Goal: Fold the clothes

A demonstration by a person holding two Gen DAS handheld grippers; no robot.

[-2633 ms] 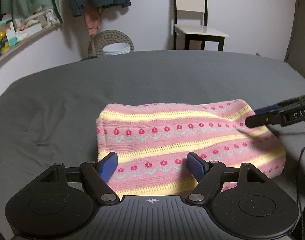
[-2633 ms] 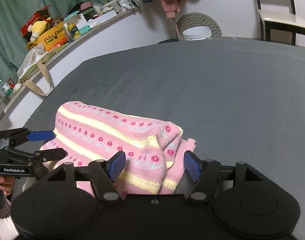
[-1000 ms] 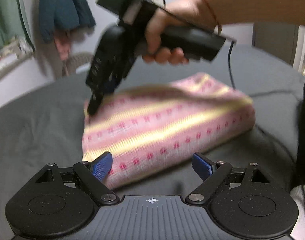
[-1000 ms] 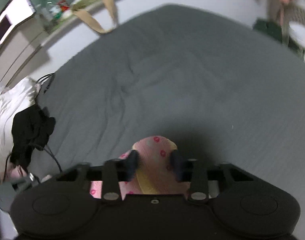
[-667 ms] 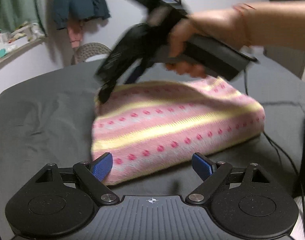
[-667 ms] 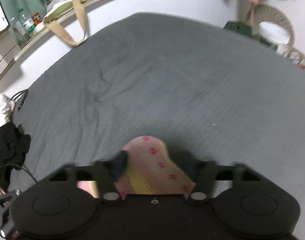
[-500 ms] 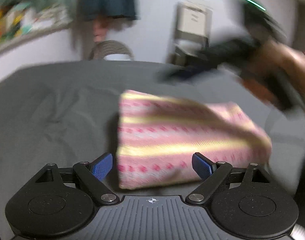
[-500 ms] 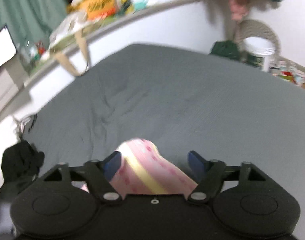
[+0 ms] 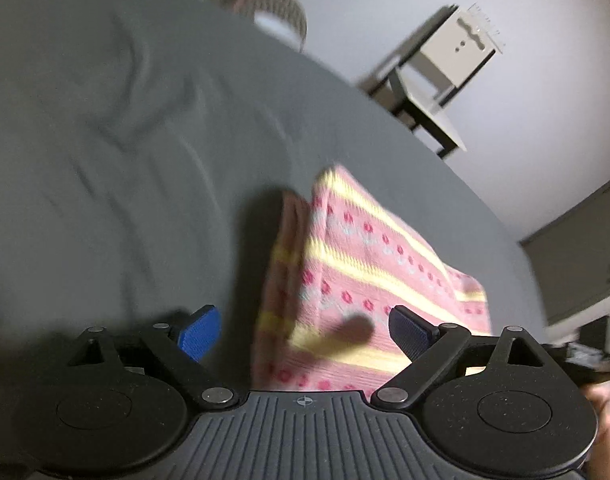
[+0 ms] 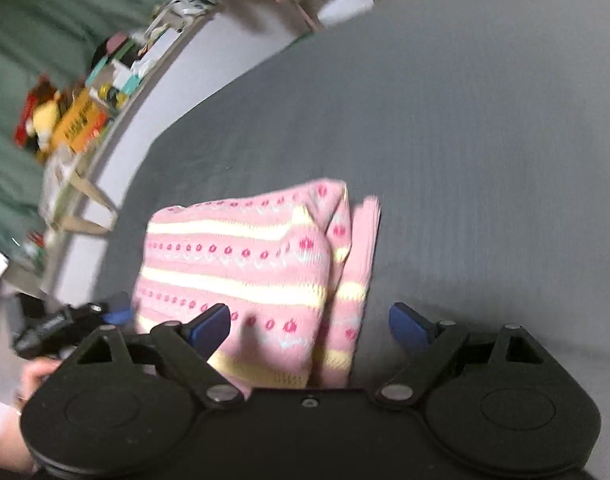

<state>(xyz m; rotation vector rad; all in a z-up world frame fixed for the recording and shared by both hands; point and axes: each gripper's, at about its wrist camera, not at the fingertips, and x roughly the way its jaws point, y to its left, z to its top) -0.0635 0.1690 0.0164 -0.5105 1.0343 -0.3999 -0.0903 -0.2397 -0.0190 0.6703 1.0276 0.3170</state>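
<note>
A pink knitted garment with yellow stripes and red flowers lies folded on the grey bed sheet. My left gripper is open just in front of its near edge, holding nothing. In the right wrist view the same garment shows a folded layer and a strip sticking out on its right side. My right gripper is open above the near end of it, with nothing between its fingers. The left gripper and a hand appear at the lower left of that view.
A white chair and a round woven basket stand beyond the bed. A cluttered shelf with green curtains and a cloth bag runs along the left wall. Wrinkled grey sheet stretches wide around the garment.
The right gripper let go of the garment's fold and opened, then drew back. Both cameras swung, and the garment now rests folded on the sheet.
</note>
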